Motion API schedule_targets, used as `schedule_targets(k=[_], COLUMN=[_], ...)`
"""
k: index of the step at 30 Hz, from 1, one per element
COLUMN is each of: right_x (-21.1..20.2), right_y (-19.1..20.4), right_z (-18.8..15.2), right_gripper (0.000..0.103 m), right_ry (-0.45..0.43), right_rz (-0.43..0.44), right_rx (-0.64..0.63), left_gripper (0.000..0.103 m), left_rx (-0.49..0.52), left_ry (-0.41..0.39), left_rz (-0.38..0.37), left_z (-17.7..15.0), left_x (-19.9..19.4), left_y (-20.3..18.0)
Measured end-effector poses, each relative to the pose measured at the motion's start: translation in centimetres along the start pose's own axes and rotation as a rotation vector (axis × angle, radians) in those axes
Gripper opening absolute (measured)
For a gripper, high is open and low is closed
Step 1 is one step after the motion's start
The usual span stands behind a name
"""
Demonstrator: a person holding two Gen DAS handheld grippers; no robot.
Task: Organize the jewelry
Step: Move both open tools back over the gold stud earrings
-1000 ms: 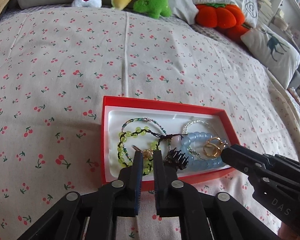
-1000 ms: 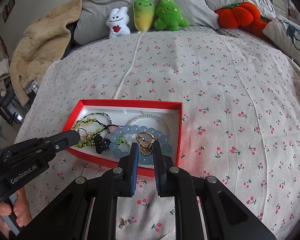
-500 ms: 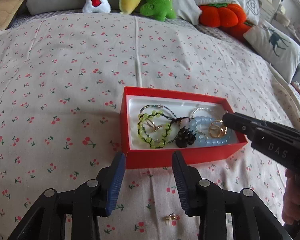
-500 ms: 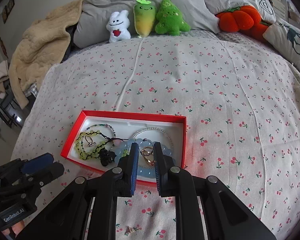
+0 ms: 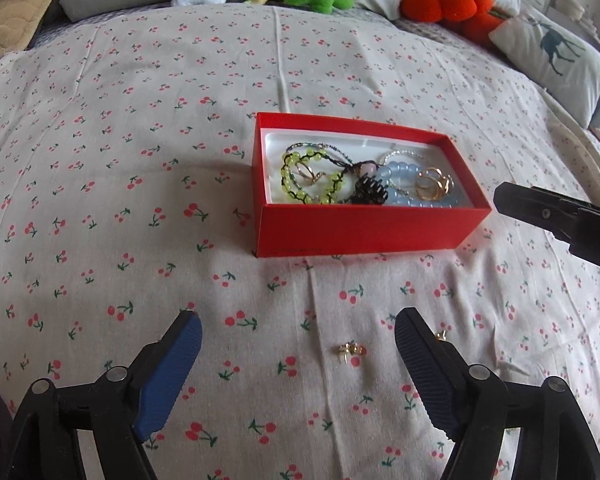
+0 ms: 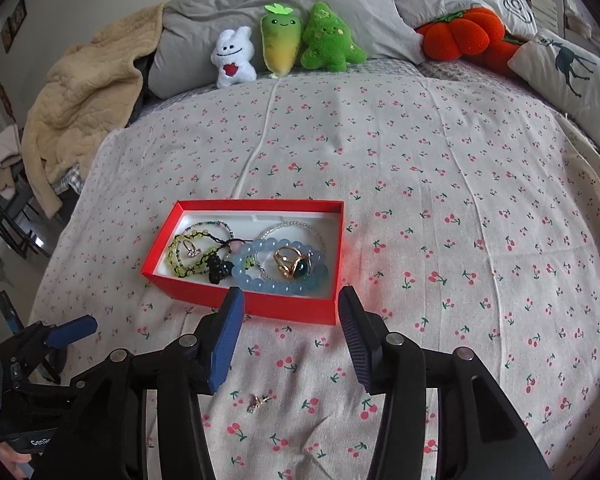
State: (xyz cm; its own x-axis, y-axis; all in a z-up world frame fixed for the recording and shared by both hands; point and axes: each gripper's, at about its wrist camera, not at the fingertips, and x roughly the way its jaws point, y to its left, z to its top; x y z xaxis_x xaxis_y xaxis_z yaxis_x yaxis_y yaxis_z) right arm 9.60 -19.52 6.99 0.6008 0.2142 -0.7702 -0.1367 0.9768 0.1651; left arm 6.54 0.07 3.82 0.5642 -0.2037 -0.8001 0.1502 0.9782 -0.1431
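Observation:
A red box (image 5: 364,232) (image 6: 260,306) sits on the cherry-print bedspread. It holds a green bead bracelet (image 5: 290,178) (image 6: 180,260), a pale blue bead bracelet (image 5: 400,174) (image 6: 284,286), gold rings (image 5: 434,188) (image 6: 288,262) and a black charm (image 5: 370,192) (image 6: 218,272). A small gold earring (image 5: 350,350) (image 6: 258,402) lies loose on the bedspread in front of the box. My left gripper (image 5: 298,330) is open and empty, near the earring. My right gripper (image 6: 290,306) is open and empty, just before the box's front wall.
Plush toys (image 6: 284,44), grey pillows (image 6: 220,20) and an orange pumpkin cushion (image 6: 460,38) line the head of the bed. A beige blanket (image 6: 76,100) hangs at the left. A deer-print pillow (image 6: 572,68) lies at the right edge. A second small gold piece (image 5: 440,335) peeks beside my left gripper's right finger.
Both grippers have pulled back from the box and opened wide. The ring the right gripper held now lies in the box. A loose earring has come into view on the bedspread.

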Motion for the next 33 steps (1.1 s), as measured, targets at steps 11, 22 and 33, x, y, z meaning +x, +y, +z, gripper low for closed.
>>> schedule_targets(k=[11, 22, 33], right_x=[-1.1, 0.1, 2.2], right_y=[-0.8, -0.2, 1.5], right_z=[-5.5, -10.1, -12.0], right_gripper=[0.063, 0.064, 0.072], right_ry=[0.051, 0.105, 0.066], right_rz=[-0.025, -0.031, -0.085], right_rx=[-0.029, -0.061, -0.145], left_gripper=[0.090, 0.090, 0.100], left_rx=[0.030, 0.071, 0.123], left_ry=[0.048, 0.058, -0.013], left_rz=[0.026, 0.069, 0.102], left_z=[-3.8, -6.9, -7.2], left_x=[0.5, 2.7, 3.7], left_y=[-0.5, -0.1, -0.7])
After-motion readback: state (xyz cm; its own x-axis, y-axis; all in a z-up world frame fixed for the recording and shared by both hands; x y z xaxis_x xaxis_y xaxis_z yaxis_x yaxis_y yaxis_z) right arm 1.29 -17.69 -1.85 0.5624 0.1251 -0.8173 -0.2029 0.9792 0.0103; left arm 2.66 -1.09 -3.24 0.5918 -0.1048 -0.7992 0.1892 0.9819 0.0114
